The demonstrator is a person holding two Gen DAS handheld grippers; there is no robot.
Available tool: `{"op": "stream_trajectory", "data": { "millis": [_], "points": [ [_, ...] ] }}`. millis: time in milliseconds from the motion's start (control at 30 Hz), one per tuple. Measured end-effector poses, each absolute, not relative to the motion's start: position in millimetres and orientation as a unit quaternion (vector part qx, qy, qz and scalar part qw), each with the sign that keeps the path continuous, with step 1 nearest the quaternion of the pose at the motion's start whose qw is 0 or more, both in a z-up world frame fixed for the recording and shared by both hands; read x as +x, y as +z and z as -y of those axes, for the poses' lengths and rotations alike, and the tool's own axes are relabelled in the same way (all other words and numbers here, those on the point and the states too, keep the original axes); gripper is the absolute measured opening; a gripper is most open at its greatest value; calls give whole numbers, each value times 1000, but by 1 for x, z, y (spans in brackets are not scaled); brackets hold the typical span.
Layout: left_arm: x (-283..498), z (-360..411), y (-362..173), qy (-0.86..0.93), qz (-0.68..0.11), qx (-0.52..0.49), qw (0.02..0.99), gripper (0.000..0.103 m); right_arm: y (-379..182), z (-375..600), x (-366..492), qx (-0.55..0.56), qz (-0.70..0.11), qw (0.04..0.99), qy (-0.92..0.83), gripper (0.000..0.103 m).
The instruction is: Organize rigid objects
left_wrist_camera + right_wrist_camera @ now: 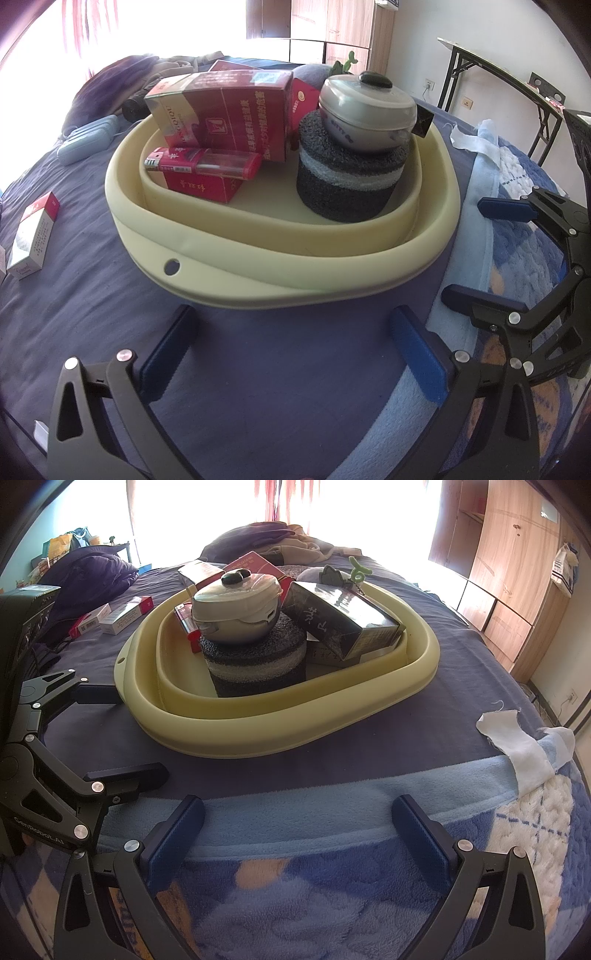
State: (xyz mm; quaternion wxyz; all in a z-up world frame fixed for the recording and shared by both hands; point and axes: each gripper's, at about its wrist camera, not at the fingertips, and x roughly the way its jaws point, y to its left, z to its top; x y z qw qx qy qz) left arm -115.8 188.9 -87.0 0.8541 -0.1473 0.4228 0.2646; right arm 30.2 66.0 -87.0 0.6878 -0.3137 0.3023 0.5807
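Boxes (31, 236) are lying loose on the bed, off to the left of the left hand-held gripper (295, 343), long axes pointing away, nearer than to the right hand-held gripper (299, 830); both are gaping empty before the basin (258, 258).

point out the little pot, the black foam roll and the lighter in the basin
little pot (369, 107), left wrist view, on its grey lid.
black foam roll (343, 192), left wrist view, on its dark side wall below the pale band.
lighter (207, 164), left wrist view, on the middle of its red body.
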Motion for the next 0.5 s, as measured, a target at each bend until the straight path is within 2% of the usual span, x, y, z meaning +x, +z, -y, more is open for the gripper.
{"op": "stream_trajectory", "data": {
  "millis": [500],
  "points": [
    [-116,-189,-87,264,-422,-148,854,103,-87,-66,30,-314,-302,688,581,103]
  ]
}}
